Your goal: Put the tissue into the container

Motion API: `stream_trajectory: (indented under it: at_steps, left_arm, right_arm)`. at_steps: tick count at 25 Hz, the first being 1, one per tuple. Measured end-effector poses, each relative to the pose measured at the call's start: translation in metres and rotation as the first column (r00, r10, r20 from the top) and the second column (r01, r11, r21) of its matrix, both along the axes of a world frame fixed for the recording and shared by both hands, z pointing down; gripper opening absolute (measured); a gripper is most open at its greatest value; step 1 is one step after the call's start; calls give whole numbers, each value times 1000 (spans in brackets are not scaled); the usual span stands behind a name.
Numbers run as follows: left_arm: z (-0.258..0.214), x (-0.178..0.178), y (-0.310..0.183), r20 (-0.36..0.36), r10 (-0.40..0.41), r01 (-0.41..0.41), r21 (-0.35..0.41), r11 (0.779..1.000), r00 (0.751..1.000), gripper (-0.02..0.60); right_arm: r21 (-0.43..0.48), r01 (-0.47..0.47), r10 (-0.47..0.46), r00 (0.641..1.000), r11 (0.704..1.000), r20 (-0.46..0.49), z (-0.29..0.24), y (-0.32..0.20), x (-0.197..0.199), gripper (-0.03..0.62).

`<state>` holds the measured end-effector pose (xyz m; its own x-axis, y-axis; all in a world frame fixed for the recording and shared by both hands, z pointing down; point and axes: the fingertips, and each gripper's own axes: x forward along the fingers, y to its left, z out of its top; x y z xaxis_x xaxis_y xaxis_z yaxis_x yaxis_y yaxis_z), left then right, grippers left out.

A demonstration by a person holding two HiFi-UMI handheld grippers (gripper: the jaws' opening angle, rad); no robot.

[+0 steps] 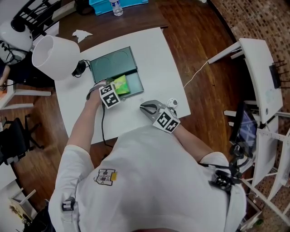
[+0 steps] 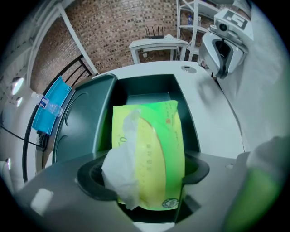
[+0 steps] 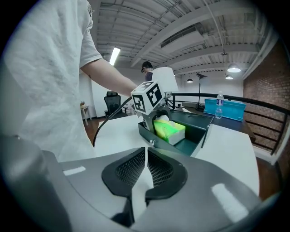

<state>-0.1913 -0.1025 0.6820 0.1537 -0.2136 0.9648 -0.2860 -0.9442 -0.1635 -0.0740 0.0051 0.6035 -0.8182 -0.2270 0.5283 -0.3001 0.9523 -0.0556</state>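
Observation:
A green tissue pack (image 1: 121,84) with a white tissue hanging out of its slot sits between the jaws of my left gripper (image 1: 117,87), which points steeply down. The left gripper view shows that pack (image 2: 154,154) low inside the dark green container (image 2: 136,86), with the left gripper (image 2: 142,174) shut on its sides. The container (image 1: 134,86) stands on the white table (image 1: 154,59), its lid lying open and flat behind it. My right gripper (image 1: 144,107) rests near the table's front, shut and holding nothing. From the right gripper (image 3: 146,174) I see the pack (image 3: 170,129) in the container (image 3: 199,131).
A white lamp shade (image 1: 54,56) stands at the table's left corner, close to the open lid. A small round white object (image 1: 172,103) lies beside my right gripper. A crumpled white scrap (image 1: 81,34), a water bottle (image 1: 117,7) and a blue tray (image 1: 102,5) lie beyond the table.

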Motion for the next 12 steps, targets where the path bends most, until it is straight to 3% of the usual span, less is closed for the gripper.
stream_trajectory:
  at_steps: [8,12]
  left_arm:
    - [-5,1,0,-65,-14,15,11,1000,998,385]
    - [-5,0,0,-49,-10,11,17,1000,999,385]
  right_arm:
    - [0,1,-1,1000,1000,2,-2,-1,2,15]
    - [30,27,-27,1000,999,2,-7,-8,-5,15]
